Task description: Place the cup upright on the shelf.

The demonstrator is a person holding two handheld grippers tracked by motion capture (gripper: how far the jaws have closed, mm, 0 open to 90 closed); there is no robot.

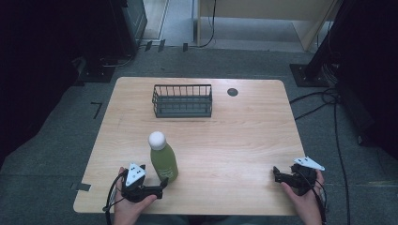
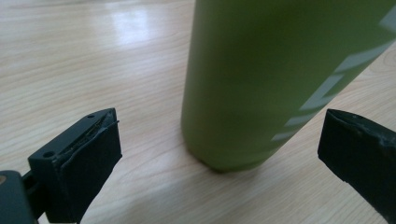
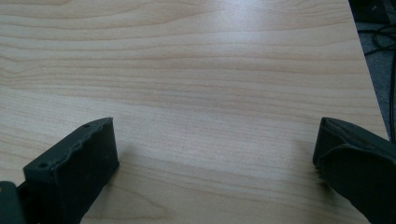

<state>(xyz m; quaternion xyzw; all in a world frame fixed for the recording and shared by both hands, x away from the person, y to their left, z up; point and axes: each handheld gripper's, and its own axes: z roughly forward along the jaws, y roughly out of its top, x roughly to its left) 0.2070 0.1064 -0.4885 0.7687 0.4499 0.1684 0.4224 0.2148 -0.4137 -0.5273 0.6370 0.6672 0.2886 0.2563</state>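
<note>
Green bottle (image 1: 164, 161) stands upright near the tabletop's (image 1: 234, 136) front-left.
Left gripper (image 2: 219, 154) sits just short of its base, fingers (image 2: 88, 154) spread apart around nothing; right gripper (image 3: 215, 163), also apart, lies well away.

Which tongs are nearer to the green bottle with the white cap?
The left. The left tongs are open right at the base of the upright green bottle with the white round cap. The right tongs are open far off, near the table's right edge.
</note>
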